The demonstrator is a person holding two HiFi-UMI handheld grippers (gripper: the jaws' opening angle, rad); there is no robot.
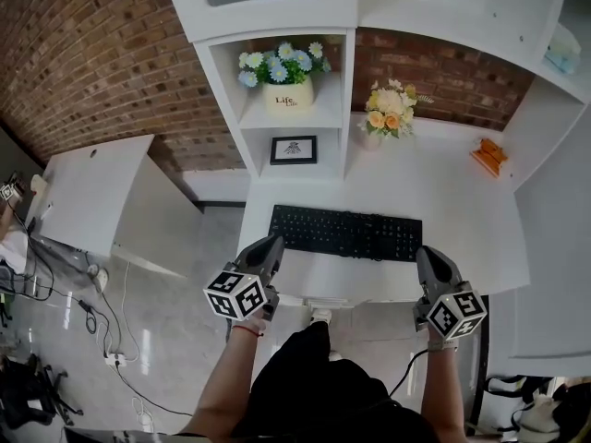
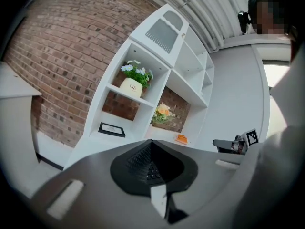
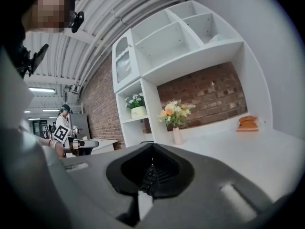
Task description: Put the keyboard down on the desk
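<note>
So the black rectangular keyboard point(image 1: 346, 233) is seen laid lengthwise across the front part of the white bench point(image 1: 434, 178), roughly parallel to the front edge. Honestly, it can't be told from the head view whether it's fully rested on the surface or held just above it. It's being pinched at both ends: the left gripper point(image 1: 271, 245) is clamped on the keyboard's left end and the right gripper point(image 1: 424, 254) on its right near corner. In both gripper views the jaws are seen drawn in tight, with only a sliver of the key rows shown edge-on in the dark hollow between them, so both are closed on it, neither is empty. Behind the keyboard and well apart from it, a slim white vase of peach and yellow flowers point(image 1: 388, 118) is stood near the red brick wall point(image 1: 443, 72). A small orange object point(image 1: 488, 155) is parked off at the far right of the bench; what it is can't be made out. In the white shelf unit point(image 1: 268, 12) at the back left, a cream pot of blue and white flowers point(image 1: 288, 95) is kept on the upper shelf, and a small black-framed picture point(image 1: 294, 149) is propped in the compartment below it.
</note>
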